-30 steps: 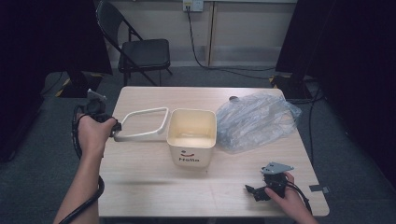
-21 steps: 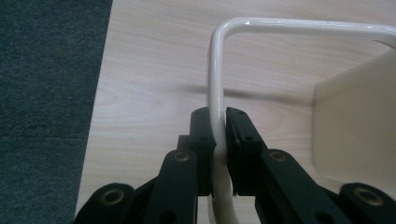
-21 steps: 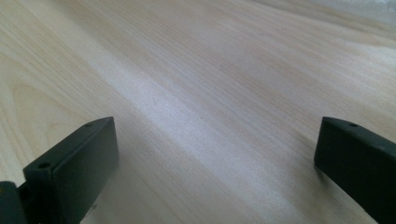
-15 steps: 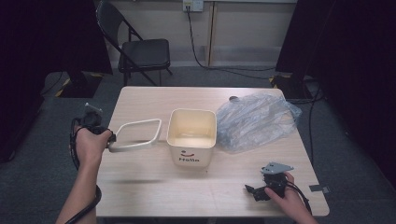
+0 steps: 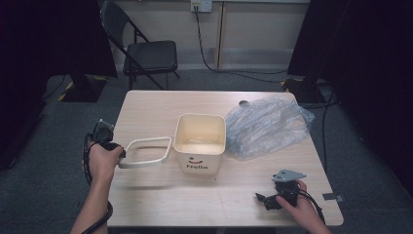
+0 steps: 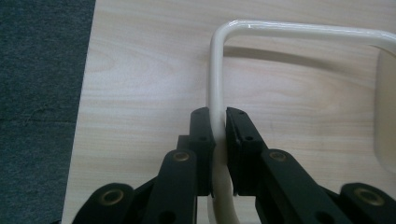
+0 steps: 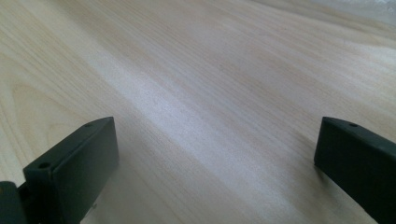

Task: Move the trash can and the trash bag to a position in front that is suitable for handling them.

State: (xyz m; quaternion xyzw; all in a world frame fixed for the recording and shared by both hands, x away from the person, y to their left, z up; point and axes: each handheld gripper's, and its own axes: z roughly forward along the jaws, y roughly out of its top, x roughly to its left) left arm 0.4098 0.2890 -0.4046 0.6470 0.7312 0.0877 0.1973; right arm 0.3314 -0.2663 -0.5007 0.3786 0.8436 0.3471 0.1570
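The pale wooden table (image 5: 160,195) fills the middle of the high view. A crumpled clear plastic bag (image 5: 265,124) lies at its right centre, pushed aside, likely to leave working room. The cream square plastic bin (image 5: 199,141) stands upright at the centre, mouth open, bag-free. Just left of it, the cream rectangular plastic rim frame (image 5: 146,152) hangs near the tabletop, probably removed so a liner can go in. The left gripper (image 6: 219,135) clamps narrowly on the frame's thin bar. At lower right, the right gripper (image 5: 273,197) rests on the table, jaws wide and empty.
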